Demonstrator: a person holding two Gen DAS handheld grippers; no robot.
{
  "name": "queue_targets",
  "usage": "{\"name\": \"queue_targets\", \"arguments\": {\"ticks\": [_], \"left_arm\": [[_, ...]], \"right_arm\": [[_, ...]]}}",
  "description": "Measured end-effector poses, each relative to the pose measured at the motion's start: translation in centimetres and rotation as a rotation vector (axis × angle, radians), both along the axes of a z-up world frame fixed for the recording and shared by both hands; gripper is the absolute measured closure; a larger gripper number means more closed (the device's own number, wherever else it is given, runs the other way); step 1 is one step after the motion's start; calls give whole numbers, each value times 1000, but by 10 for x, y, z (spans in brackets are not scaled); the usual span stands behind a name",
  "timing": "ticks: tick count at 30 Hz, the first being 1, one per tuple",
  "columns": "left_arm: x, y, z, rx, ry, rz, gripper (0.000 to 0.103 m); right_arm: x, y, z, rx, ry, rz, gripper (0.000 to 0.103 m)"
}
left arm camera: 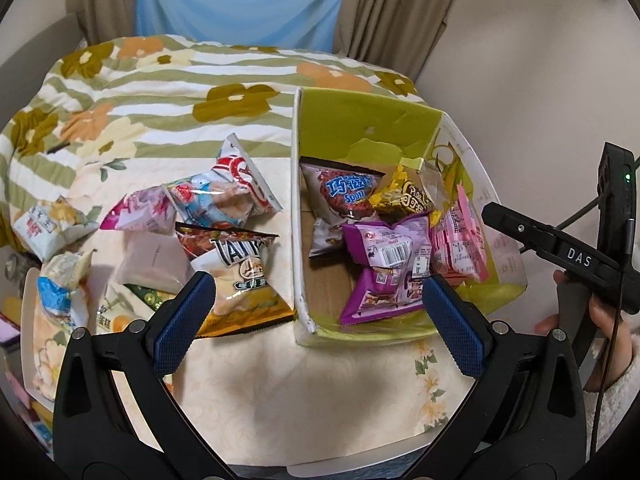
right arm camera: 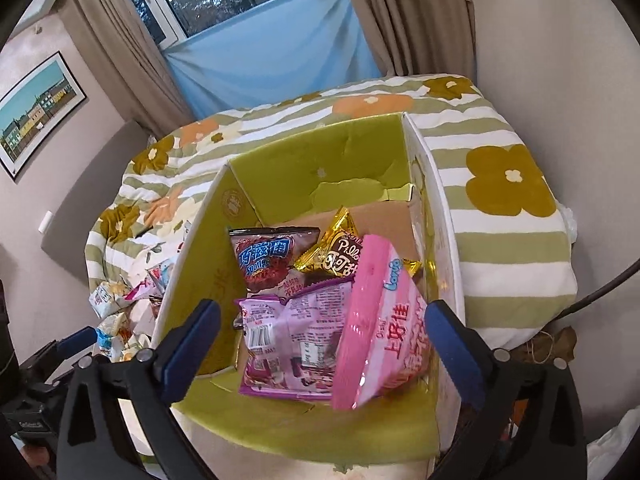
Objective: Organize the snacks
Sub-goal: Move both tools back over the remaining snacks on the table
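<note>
A cardboard box [left arm camera: 360, 120] with a green lining stands on the table's right side. Inside lie a purple bag [left arm camera: 384, 264], a dark red bag [left arm camera: 344, 192], a gold bag [left arm camera: 404, 196] and a pink bag [right arm camera: 384, 320]; the pink one leans on the right wall. Left of the box, loose snacks lie in a heap: a yellow chip bag [left arm camera: 236, 276], a clear blue-and-red bag [left arm camera: 228, 192] and several more. My left gripper [left arm camera: 318, 320] hovers open over the box's near-left corner. My right gripper [right arm camera: 322, 348] hangs open above the box, with the pink bag between its jaws, unpressed.
A bed with a flowered, green-striped cover [left arm camera: 160, 92] lies just beyond the table. Curtains [right arm camera: 132, 52] and a window are behind it. A hand [left arm camera: 600, 320] holds the right gripper's black handle [left arm camera: 576, 258] at the right edge. More packets [left arm camera: 56, 300] lie at the table's left edge.
</note>
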State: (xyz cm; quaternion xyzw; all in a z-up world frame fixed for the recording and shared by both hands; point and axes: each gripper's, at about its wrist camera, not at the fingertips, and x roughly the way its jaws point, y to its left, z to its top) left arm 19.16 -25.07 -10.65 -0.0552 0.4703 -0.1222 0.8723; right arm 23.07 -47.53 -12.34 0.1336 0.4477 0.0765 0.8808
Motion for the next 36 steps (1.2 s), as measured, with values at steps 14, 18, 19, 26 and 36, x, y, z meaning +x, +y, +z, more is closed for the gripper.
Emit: {"name": "queue_targets", "arguments": {"ticks": [14,18,19,26,36], "left_arm": [[-27,31,31,11,-54,63,1],[-37,59,40,7,-69,108,1],[-39,65,41,5,-72,118,1],[-47,134,42,21,-61,172,1],[-40,232,24,-2,-5,189,1]], "right_arm": [[-29,14,40,-14,-28,54,1],[-39,31,51,-17,-68,77,1],[-42,37,54,-16,-76,81,1],[-59,76,66,-66,-122,59,1],[-69,153,51,-30,-72,56,1]]}}
